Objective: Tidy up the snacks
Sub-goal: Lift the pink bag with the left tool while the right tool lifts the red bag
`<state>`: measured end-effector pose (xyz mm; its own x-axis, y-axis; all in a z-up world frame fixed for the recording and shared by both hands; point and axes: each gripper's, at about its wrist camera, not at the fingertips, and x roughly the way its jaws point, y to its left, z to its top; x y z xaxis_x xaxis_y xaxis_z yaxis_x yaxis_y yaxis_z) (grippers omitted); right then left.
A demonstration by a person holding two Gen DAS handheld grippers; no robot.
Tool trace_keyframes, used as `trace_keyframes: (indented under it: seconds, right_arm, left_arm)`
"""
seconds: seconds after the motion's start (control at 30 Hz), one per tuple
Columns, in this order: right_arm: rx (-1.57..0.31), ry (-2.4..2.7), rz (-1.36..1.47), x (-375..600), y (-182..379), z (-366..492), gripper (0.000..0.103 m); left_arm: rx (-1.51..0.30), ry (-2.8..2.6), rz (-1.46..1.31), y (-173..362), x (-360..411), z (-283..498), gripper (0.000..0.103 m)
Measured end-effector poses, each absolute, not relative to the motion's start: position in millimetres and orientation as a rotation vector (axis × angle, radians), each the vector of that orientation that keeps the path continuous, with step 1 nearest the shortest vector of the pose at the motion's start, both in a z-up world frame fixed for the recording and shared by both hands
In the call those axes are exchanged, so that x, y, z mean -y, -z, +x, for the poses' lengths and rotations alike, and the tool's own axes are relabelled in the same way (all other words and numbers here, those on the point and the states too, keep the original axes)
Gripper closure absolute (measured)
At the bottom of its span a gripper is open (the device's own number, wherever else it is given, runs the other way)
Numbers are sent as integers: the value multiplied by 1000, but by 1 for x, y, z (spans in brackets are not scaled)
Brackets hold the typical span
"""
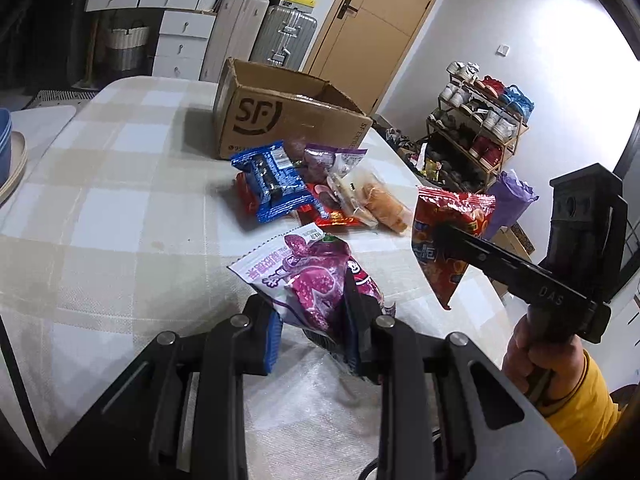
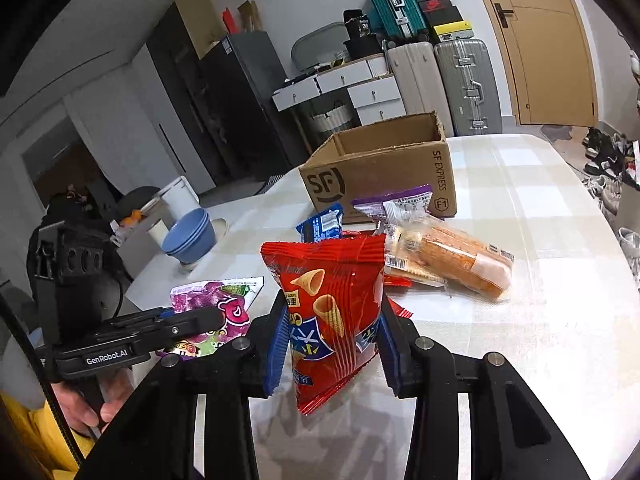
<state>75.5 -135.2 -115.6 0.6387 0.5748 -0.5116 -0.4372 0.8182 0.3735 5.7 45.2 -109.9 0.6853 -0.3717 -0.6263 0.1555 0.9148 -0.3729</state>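
Nearest the cameras, above the checked tablecloth point(image 1: 100, 208), the left gripper point(image 1: 312, 332) pinches a purple candy bag point(image 1: 308, 276), and the right gripper point(image 2: 332, 344) pinches a red corn-snack bag point(image 2: 332, 304). Beyond them lies a pile of snacks point(image 1: 304, 188), touching the open cardboard box point(image 1: 280, 120). Suitcases point(image 2: 444, 84) stand farther back.

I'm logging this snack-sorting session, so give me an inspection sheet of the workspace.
Surface: checked tablecloth on the table.
Job's things: open SF cardboard box; blue wafer pack, bread packet and other snacks piled in front.
Clutter: stacked blue bowls.
Grippers: left hand-held gripper shut on purple candy bag; right hand-held gripper shut on red cone-snack bag.
Cables: nothing seen.
Surroundings: suitcases, shoe rack, door.
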Motion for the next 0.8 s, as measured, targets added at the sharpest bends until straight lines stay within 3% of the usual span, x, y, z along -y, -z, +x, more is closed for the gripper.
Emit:
trace_keyframes:
  seconds: [0.27, 0.8]
  right_arm:
    - [-590, -606, 262, 145, 87, 73, 63]
    - [-502, -666, 221, 137, 0, 148, 63]
  left_arm:
    - [-731, 305, -311, 84, -54, 6, 81]
    - [-587, 315, -269, -28, -75, 71, 81]
